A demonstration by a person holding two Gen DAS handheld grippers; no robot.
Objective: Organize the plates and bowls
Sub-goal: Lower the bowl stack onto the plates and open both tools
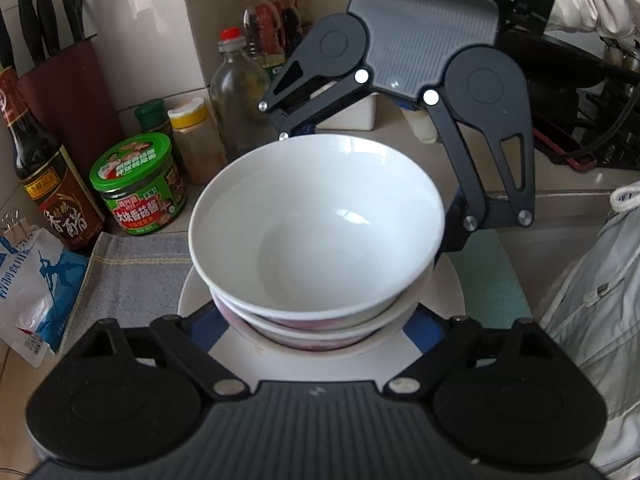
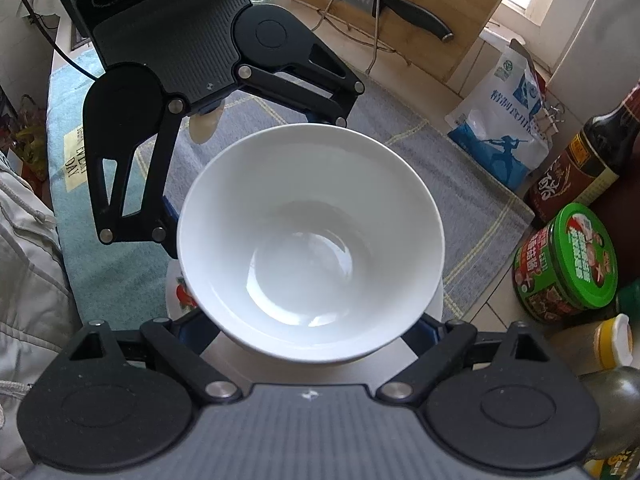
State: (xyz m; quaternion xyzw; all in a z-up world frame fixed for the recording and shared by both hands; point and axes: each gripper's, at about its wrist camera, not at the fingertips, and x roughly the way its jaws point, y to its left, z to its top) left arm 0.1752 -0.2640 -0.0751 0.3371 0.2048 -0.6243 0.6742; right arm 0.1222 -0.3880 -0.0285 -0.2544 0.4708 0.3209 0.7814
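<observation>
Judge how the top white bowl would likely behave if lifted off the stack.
The top bowl looks like glazed ceramic, so probably stiff, breakable and fairly heavy for its size. Its glossy surface shows reflections, so fingers could slip on it. It sits nested, slightly tilted, in the lower bowls on a plate, so it may rock or drag against them when lifted.

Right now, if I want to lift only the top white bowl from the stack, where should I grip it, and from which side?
Probably at the rim of the top white bowl, coming from above. It sits nested in the lower bowls on the plate, so its base is hidden; only the flared upper wall is free.
</observation>
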